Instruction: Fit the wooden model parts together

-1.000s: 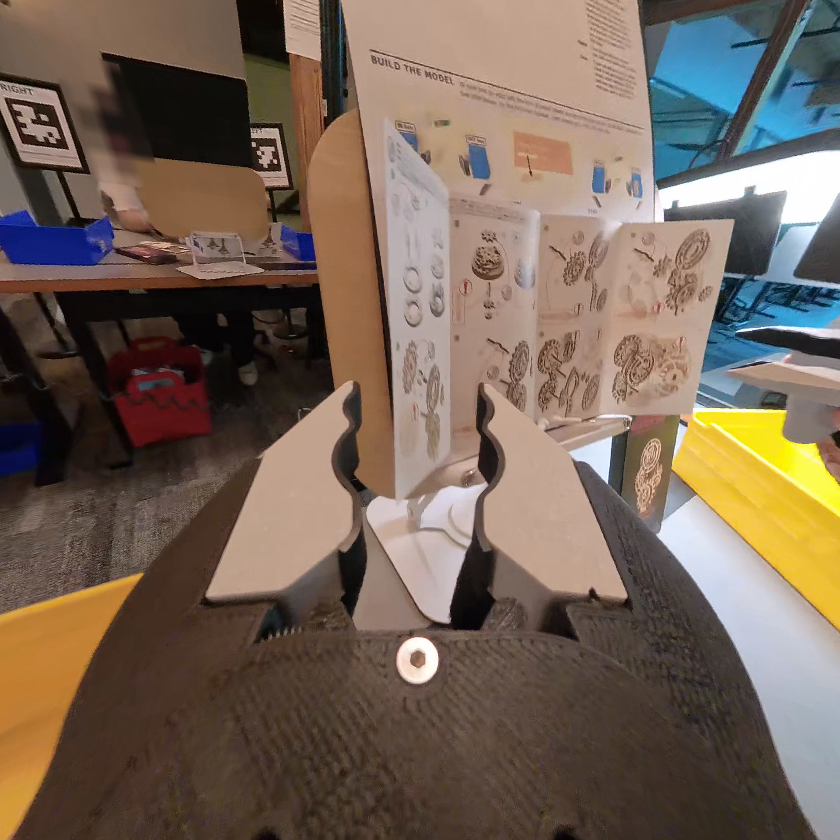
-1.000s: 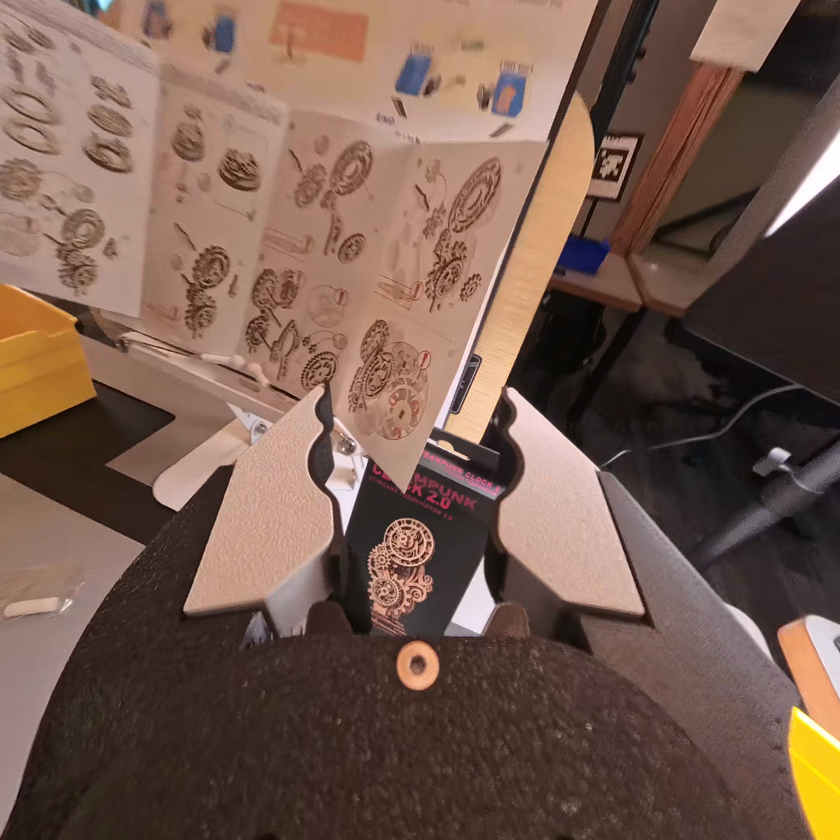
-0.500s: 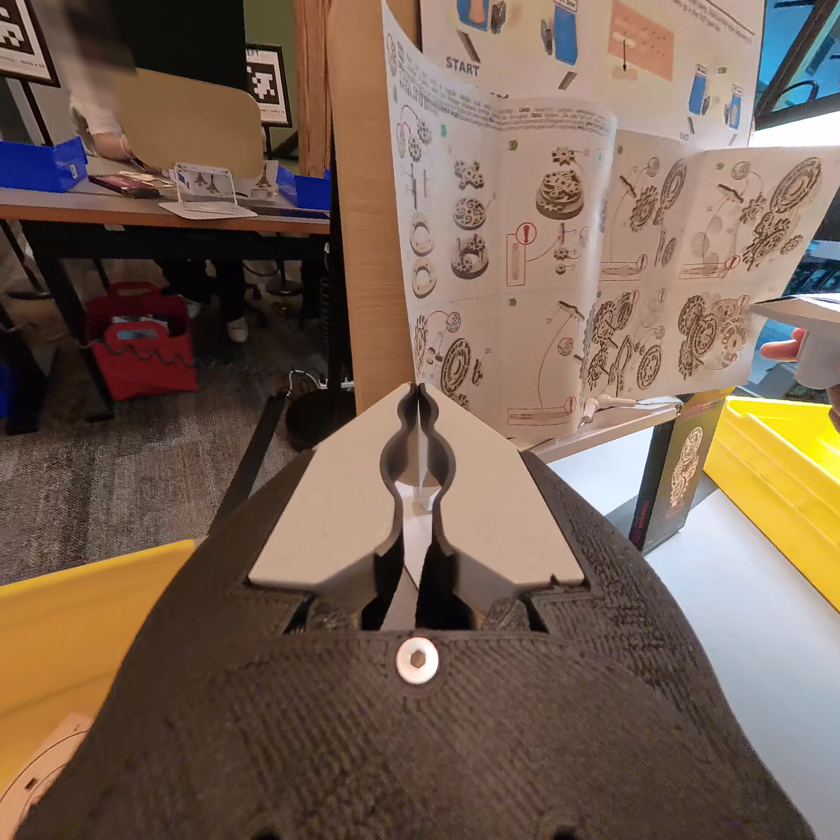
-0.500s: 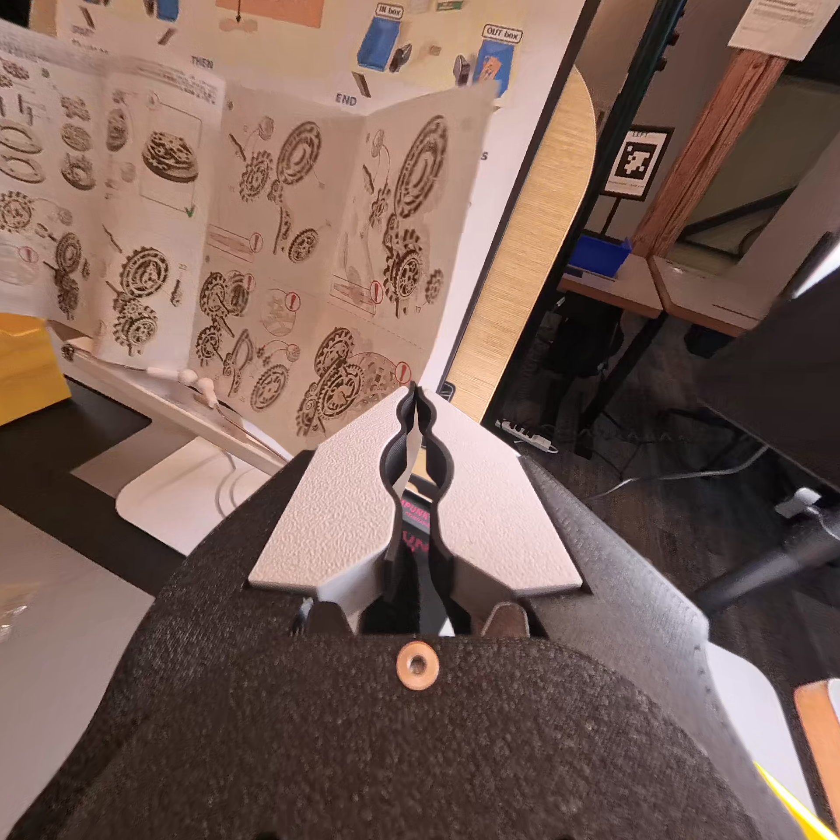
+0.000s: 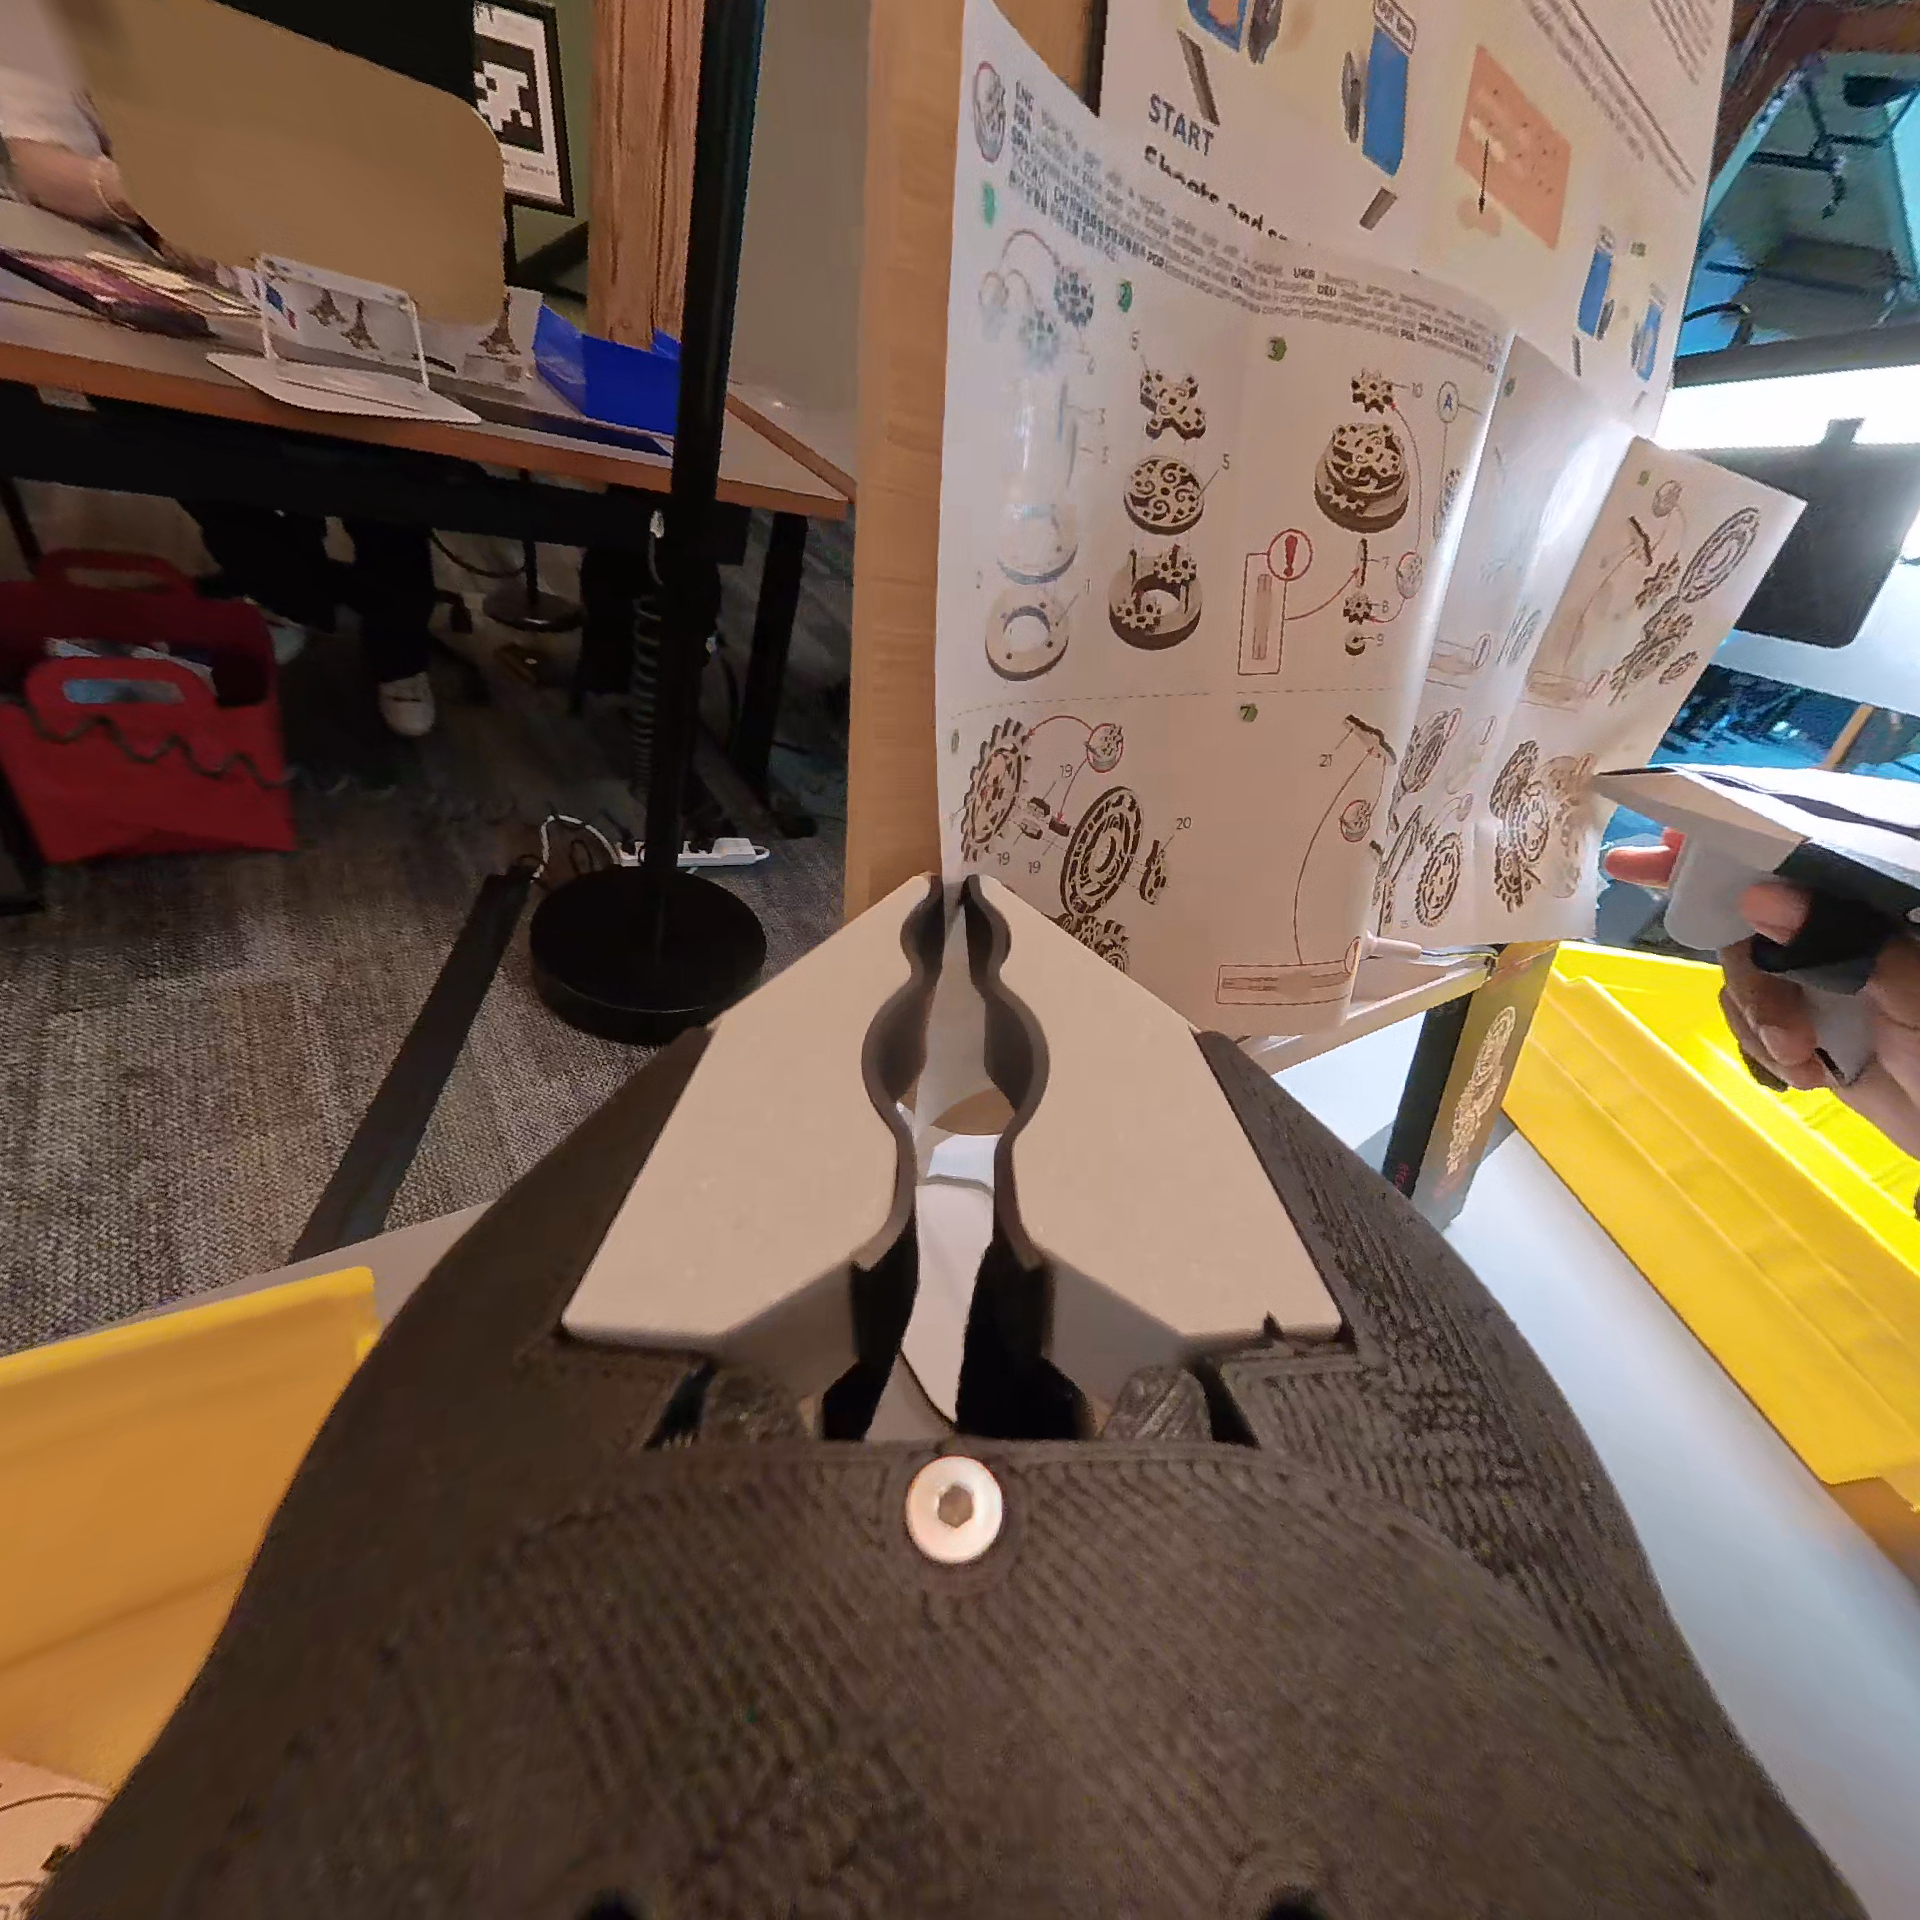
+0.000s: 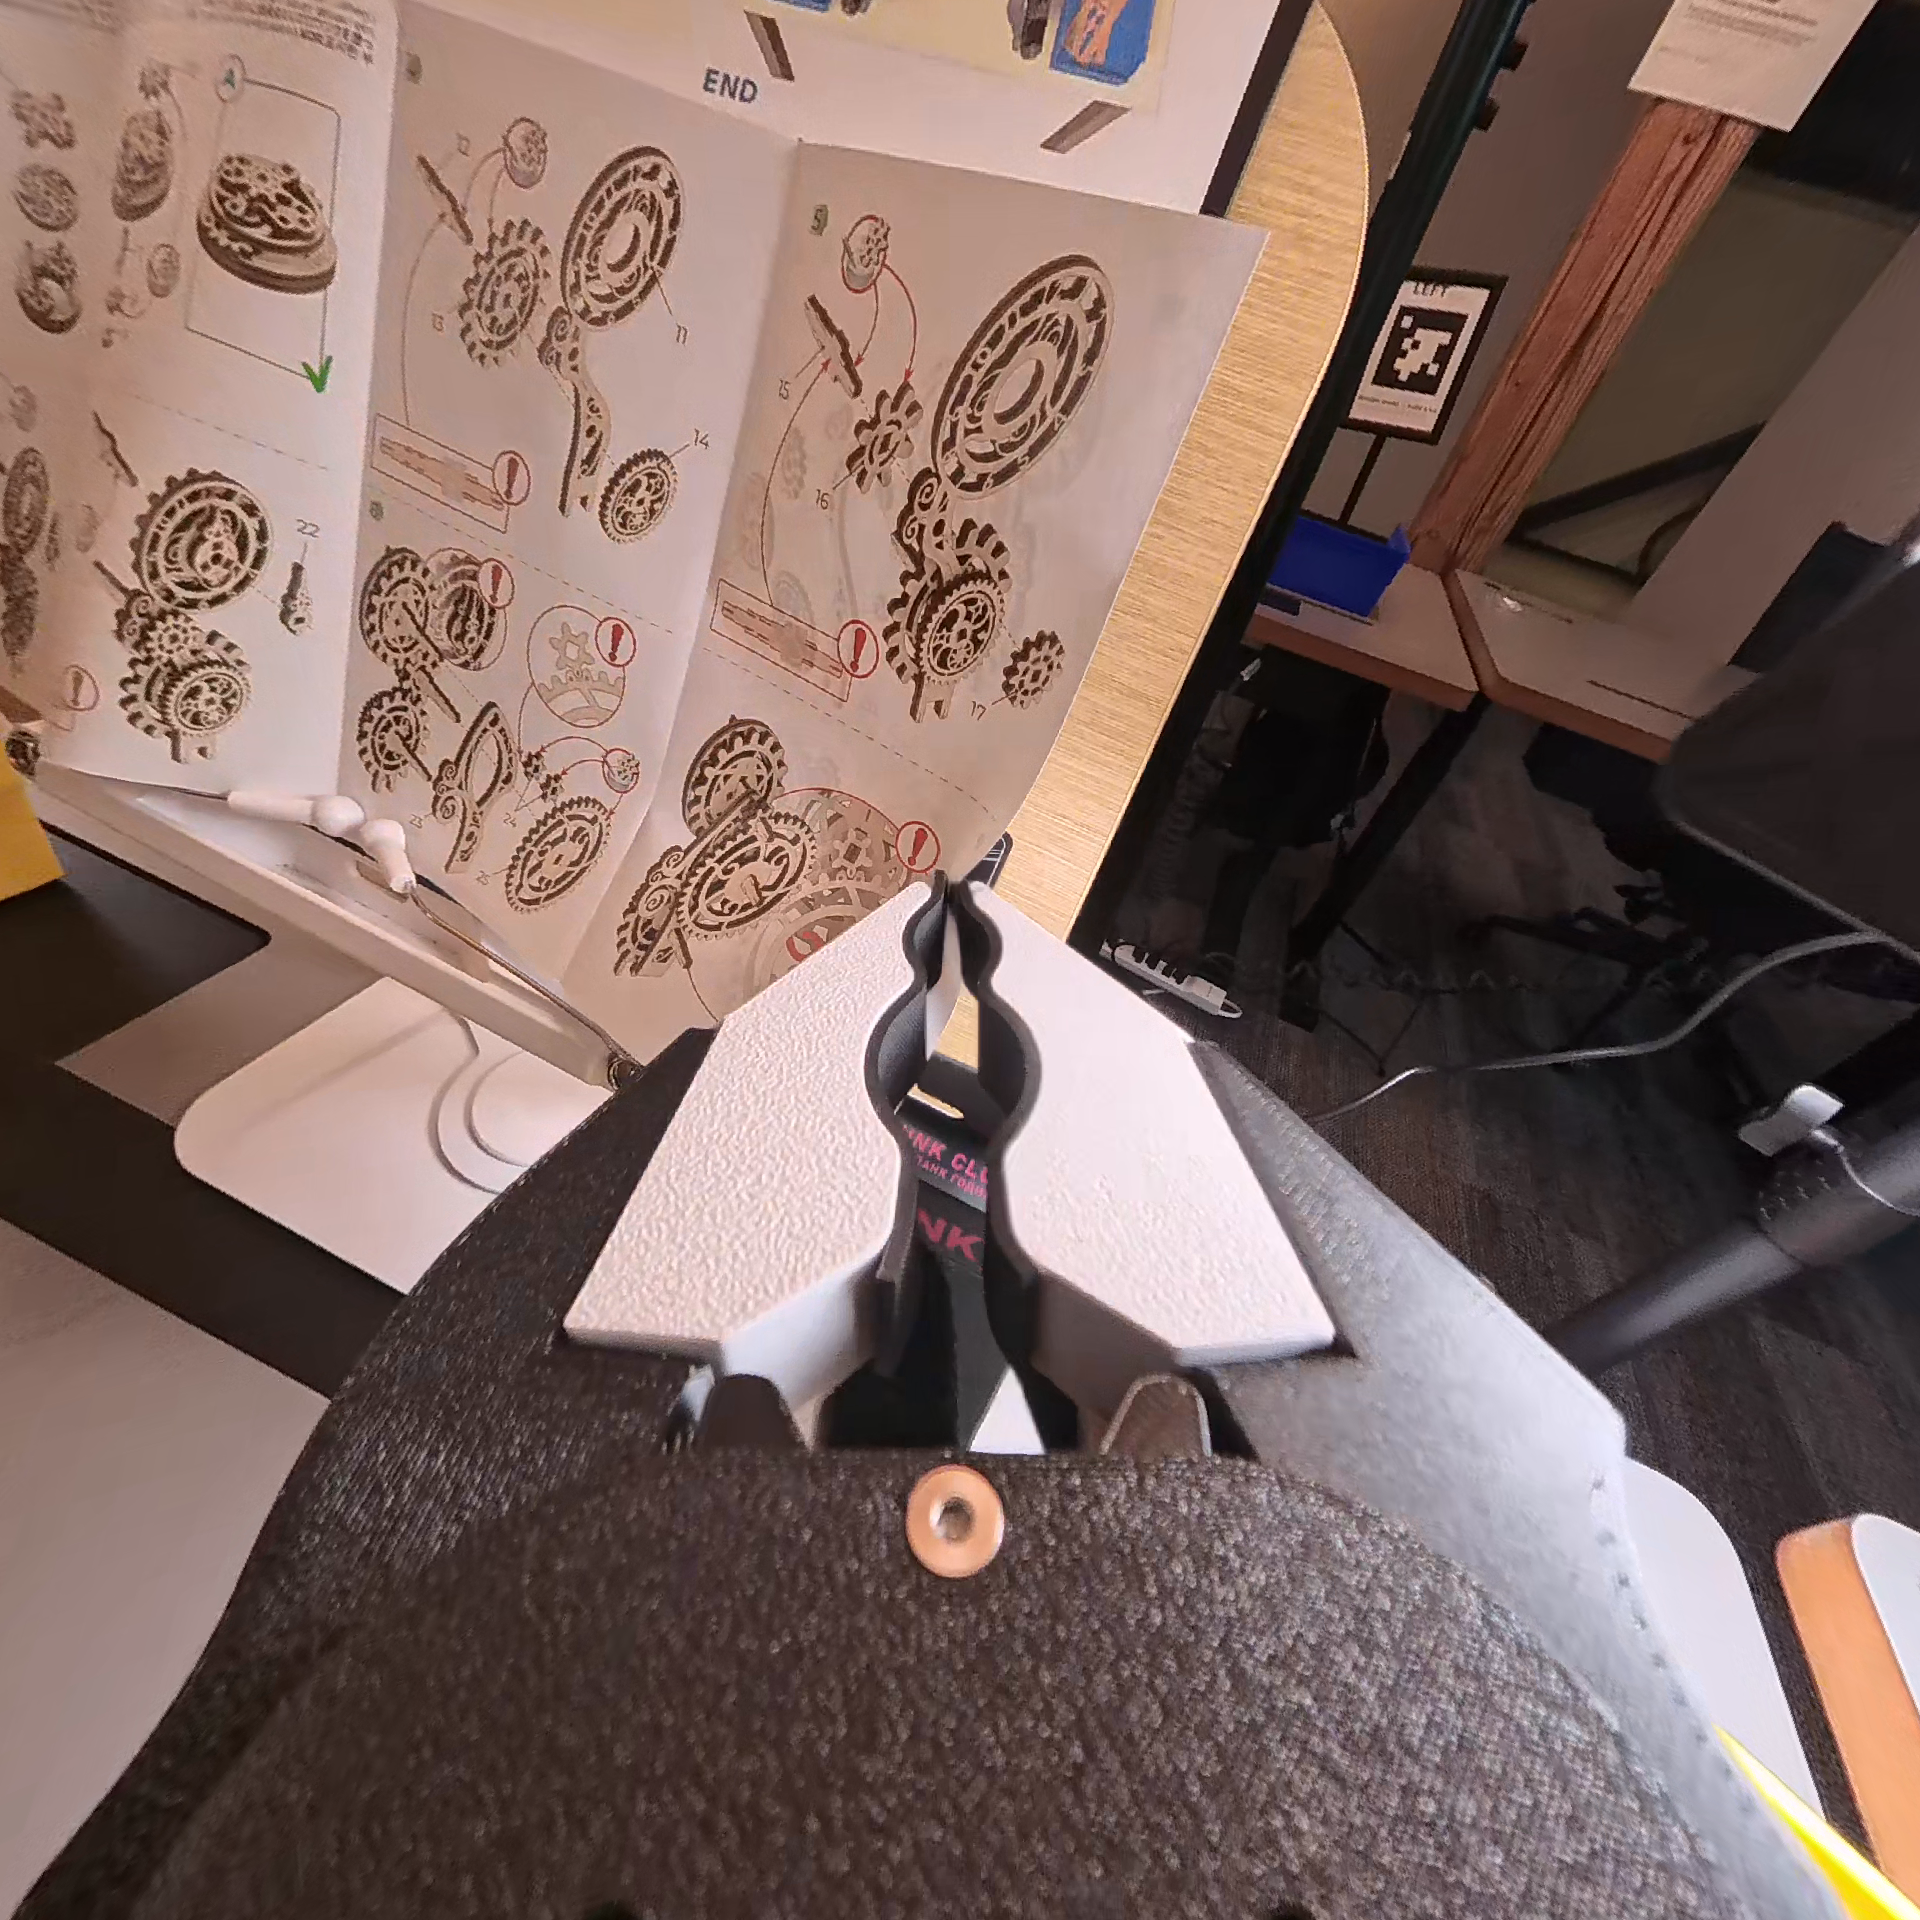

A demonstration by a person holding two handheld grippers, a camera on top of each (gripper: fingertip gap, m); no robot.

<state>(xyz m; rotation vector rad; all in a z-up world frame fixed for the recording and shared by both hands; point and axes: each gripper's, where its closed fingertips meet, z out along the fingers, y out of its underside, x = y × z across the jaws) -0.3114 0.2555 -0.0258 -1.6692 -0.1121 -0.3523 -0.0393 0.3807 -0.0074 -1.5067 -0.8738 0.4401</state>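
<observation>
Two grippers, both pinching the same unfolded white paper instruction sheet (image 5: 1247, 582) printed with brown gear drawings. Left gripper (image 5: 954, 896), centre frame in its own view: grey fingertips together on the sheet's lower left edge, paper visible running down between them. Right gripper (image 6: 954, 891), centre frame in its view: fingertips likewise clamped on the sheet's lower right corner. In the left view the right gripper shows again at far right, gripped by a person's hand (image 5: 1829, 997).

Sheet hangs spread and gently creased in front of a tall white poster board (image 6: 436, 21), above a white desktop stand (image 6: 343, 1132) at lower left of the right view.

Wooden model parts: none visible loose in either view. Fitting not yet begun, by my judgement; the step in hand looks like spreading or repositioning the instructions.

To do it well: keep both pinches light and level, move the two grippers together so the paper stays taut without tearing at the folds, and avoid catching the stand's wire arm.

Containers:
- Yellow plastic bin (image 5: 1704, 1174), right side of left view; the inside that shows looks bare.
- Second yellow bin (image 5: 156, 1475), lower left of left view; contents hidden, apart from a pale printed sheet edge at the bottom corner.
- Black upright product box with gold gear print (image 5: 1460, 1101), standing just beside the right-hand bin, closed as far as I can tell.
</observation>
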